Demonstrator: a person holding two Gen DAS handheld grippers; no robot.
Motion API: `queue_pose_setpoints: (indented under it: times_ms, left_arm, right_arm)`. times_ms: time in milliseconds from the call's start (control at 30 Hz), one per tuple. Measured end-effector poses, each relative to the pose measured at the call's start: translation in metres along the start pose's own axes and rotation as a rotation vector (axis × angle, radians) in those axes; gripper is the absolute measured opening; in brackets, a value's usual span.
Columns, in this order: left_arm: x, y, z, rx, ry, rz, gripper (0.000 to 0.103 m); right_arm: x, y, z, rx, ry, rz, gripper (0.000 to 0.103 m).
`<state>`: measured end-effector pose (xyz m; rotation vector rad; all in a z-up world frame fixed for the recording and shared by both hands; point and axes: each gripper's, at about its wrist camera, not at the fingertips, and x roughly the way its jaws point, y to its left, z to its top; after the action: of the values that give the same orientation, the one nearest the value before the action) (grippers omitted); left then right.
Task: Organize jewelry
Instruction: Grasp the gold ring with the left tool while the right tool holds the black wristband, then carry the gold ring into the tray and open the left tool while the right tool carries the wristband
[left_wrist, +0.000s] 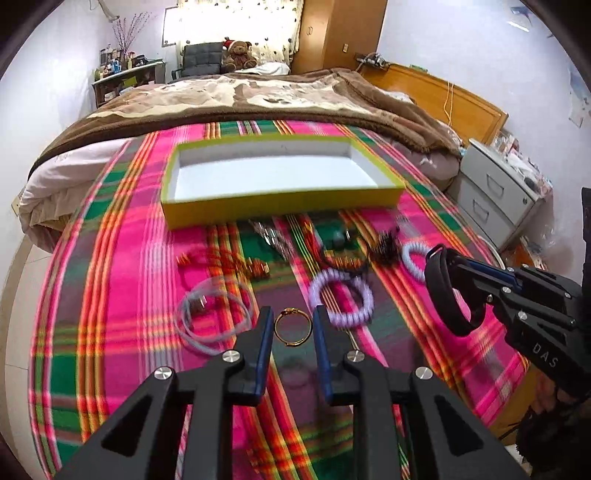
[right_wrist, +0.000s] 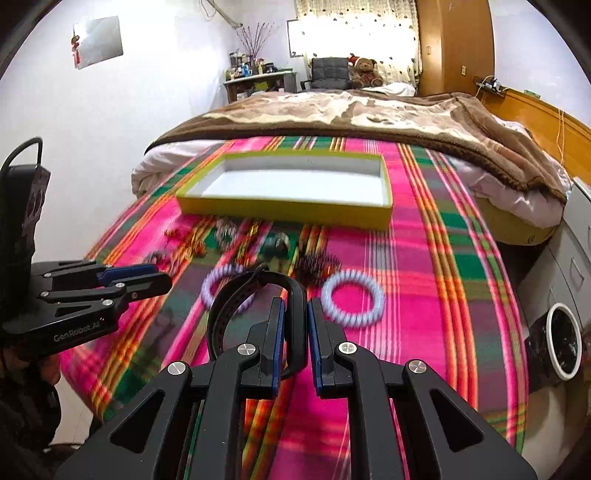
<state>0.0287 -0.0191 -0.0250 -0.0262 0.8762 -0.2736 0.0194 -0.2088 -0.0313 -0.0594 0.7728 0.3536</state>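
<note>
A thin gold ring-shaped bangle (left_wrist: 292, 344) stands between the blue pads of my left gripper (left_wrist: 291, 317), which is shut on it just above the plaid cloth. My right gripper (right_wrist: 295, 306) is shut on a black band (right_wrist: 236, 295) that loops out to the left of its fingers. In the left wrist view the right gripper (left_wrist: 460, 275) hangs at the right with the black band (left_wrist: 441, 291). The left gripper (right_wrist: 162, 277) shows at the left edge of the right wrist view. A yellow-green box (left_wrist: 280, 206) (right_wrist: 284, 216) with a white inside lies beyond both.
Loose pieces lie on the plaid cloth (left_wrist: 129, 258): a purple spiral bracelet (left_wrist: 341, 299), a pale blue spiral bracelet (right_wrist: 352, 302), a clear hoop (left_wrist: 210, 317), gold beads (left_wrist: 258, 269) and a black spiky piece (right_wrist: 314, 267). A grey drawer cabinet (left_wrist: 495, 192) and a white-rimmed bin (right_wrist: 563, 341) stand on the right.
</note>
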Motion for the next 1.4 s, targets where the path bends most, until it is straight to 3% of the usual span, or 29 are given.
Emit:
queue_pose_setpoints:
  times_ms: [300,733,1033,1400]
  left_arm:
    - [0.008,0.018,0.044,-0.005,-0.046,0.011,0.023]
    - [0.051,0.057,0.100,-0.061,-0.042,0.022,0.023]
    - [0.089,0.066,0.120,-0.068,-0.003,0.030,0.023]
    - [0.116,0.073,0.123,-0.054,0.044,0.049,0.023]
  right_arm:
    - [0.022,-0.022,0.053,0.026,-0.039,-0.054,0.013]
    - [0.085,-0.056,0.106,0.017,0.028,-0.129,0.013]
    - [0.136,-0.072,0.130,0.016,0.086,-0.159,0.013]
    - [0.169,-0.072,0.134,-0.013,0.139,-0.186,0.013]
